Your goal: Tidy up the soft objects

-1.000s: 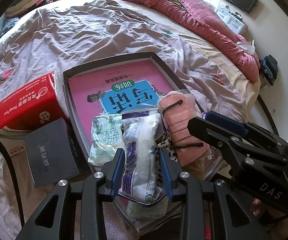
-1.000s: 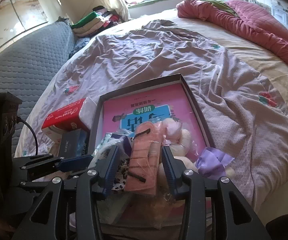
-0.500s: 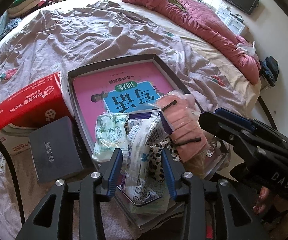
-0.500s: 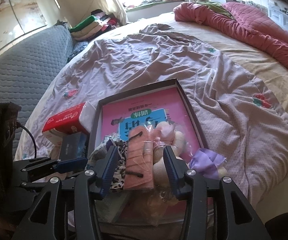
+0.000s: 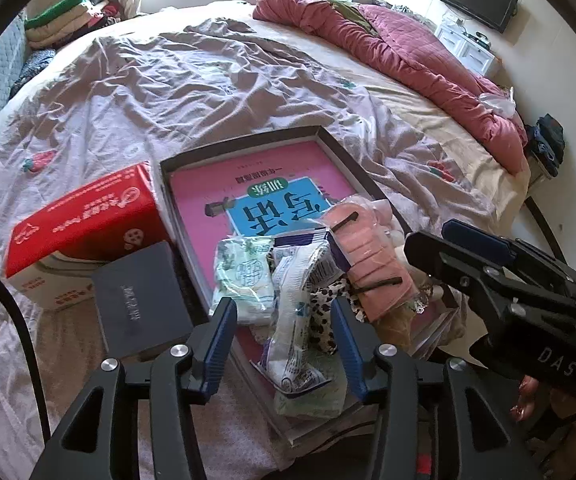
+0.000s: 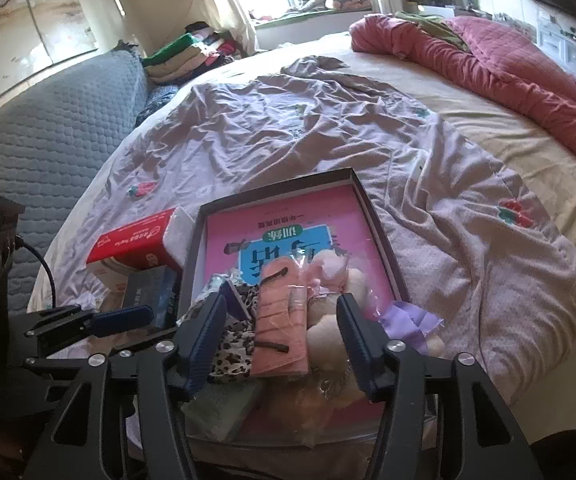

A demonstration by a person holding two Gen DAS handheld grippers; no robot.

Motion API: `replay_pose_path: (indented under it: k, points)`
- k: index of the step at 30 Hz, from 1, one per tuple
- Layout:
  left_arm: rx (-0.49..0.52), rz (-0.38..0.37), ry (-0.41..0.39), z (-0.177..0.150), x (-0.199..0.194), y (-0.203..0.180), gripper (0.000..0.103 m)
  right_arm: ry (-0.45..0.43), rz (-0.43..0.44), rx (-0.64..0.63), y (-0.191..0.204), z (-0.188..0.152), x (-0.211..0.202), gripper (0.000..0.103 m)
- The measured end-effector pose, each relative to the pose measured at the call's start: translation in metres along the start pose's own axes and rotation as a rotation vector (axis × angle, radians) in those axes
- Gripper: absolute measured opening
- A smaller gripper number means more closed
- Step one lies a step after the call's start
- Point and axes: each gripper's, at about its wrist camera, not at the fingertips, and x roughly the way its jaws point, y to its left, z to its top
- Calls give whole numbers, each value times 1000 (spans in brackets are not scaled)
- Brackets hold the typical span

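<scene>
A dark tray (image 5: 248, 140) holding a pink book lies on the bed, with soft packets piled at its near end. My left gripper (image 5: 284, 340) hovers over a white-and-blue packet (image 5: 292, 312). Its jaws are opening and the pads stand clear of the packet. A green-white packet (image 5: 244, 276) and a leopard-print item (image 5: 322, 312) lie beside it. In the right wrist view my right gripper (image 6: 280, 336) straddles a salmon-pink packet (image 6: 284, 320). These jaws are opening too, with gaps on both sides. Beige plush pieces (image 6: 328, 332) lie to its right.
A red tissue box (image 5: 84, 216) and a dark grey box (image 5: 136, 300) sit left of the tray. A purple ribbon (image 6: 408, 320) lies at the tray's right corner (image 6: 402, 300). A crumpled mauve sheet (image 5: 208, 80) covers the bed, with a pink quilt (image 5: 408, 56) at the far right.
Both grippers' jaws have widened and let go of the packets they were squeezing. The left gripper has drawn back and up a little. The pile stays in the tray.
</scene>
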Motion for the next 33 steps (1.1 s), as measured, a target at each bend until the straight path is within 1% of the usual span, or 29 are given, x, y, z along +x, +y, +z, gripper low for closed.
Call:
replay_pose_path:
  k: [3, 7, 9, 11, 13, 15, 20, 23, 24, 27, 29, 31, 33]
  points:
    - [-4, 26, -8, -2, -7, 3, 52, -11, -4, -15, 6, 1, -4, 63]
    - [-21, 42, -21, -6, -16, 9, 54, -29, -15, -48, 15, 1, -11, 72]
    - [-30, 57, -27, -8, -21, 12, 56, -39, -16, -64, 19, 1, -16, 73]
    - [-46, 75, -52, -12, -31, 15, 59, -63, -15, -82, 25, 1, -22, 75]
    - [-62, 84, -73, -15, -40, 18, 68, -82, -17, -102, 31, -1, -28, 76]
    - [-83, 89, -86, -19, -49, 21, 72, -95, -17, -123, 36, -2, -33, 77]
    - [-101, 142, -111, -27, -68, 27, 74, -145, -13, -181, 49, -8, -51, 78]
    - [-104, 176, -136, -35, -80, 29, 76, -174, -10, -180, 52, -13, -61, 81]
    - [-105, 180, -141, -38, -84, 30, 77, -189, -25, -178, 53, -16, -65, 81]
    - [-118, 193, -155, -49, -94, 32, 77, -197, -49, -195, 58, -20, -71, 82]
    - [-132, 204, -166, -59, -100, 33, 78, -193, -34, -186, 60, -24, -75, 82]
    - [-143, 226, -170, -68, -105, 34, 78, -194, 2, -170, 61, -28, -79, 82]
    - [-157, 230, -168, -75, -107, 34, 78, -181, 33, -168, 64, -33, -82, 82]
